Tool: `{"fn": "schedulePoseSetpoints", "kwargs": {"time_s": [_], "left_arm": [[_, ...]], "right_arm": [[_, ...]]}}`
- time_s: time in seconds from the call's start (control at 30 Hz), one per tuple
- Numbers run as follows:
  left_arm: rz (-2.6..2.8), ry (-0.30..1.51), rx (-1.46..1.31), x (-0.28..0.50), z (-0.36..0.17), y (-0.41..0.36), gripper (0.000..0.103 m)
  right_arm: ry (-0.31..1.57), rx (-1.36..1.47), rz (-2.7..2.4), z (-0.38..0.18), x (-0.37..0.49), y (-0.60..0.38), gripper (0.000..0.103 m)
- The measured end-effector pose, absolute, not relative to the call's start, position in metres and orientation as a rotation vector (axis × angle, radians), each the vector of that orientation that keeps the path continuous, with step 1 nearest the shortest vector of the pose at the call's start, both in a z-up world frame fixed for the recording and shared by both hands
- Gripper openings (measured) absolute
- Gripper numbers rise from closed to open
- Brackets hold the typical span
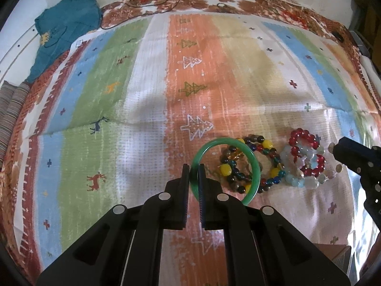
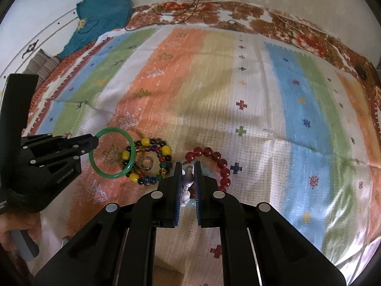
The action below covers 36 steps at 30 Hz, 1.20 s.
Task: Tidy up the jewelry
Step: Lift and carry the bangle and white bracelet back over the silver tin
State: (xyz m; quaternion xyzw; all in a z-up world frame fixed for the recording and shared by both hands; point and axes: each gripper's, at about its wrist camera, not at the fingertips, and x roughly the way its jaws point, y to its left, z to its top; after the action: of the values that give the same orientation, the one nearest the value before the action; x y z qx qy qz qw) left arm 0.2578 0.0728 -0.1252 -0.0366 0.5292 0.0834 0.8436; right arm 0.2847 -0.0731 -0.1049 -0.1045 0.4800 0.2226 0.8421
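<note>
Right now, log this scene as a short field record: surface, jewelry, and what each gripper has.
surface: striped cloth
left gripper: shut on green bangle
right gripper: shut on pale bead bracelet
loose pieces: multicolor bead bracelet, partly under the bangle; red bead bracelet
background: teal garment

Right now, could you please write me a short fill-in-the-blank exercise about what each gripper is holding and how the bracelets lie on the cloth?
1. The left gripper is shut on the rim of the ____ bangle.
2. The right gripper is shut on the pale bead bracelet, not the ____ bead bracelet lying beside it.
3. The bangle overlaps the multicolored bead bracelet, whose largest bright beads are ____.
4. All the jewelry lies on a ____ cloth.

Missing words: green; red; yellow; striped
</note>
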Motion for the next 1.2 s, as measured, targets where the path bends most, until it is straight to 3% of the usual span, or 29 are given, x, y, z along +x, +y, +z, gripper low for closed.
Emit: {"fn": "schedulePoseSetpoints", "kwargs": {"time_s": [1.2], "left_arm": [[0.063,0.971,-0.133,0.189,-0.043,0.034,0.007]], "right_arm": [[0.874,-0.183,0.445,-0.045,0.220,-0.112,0.011]]}}
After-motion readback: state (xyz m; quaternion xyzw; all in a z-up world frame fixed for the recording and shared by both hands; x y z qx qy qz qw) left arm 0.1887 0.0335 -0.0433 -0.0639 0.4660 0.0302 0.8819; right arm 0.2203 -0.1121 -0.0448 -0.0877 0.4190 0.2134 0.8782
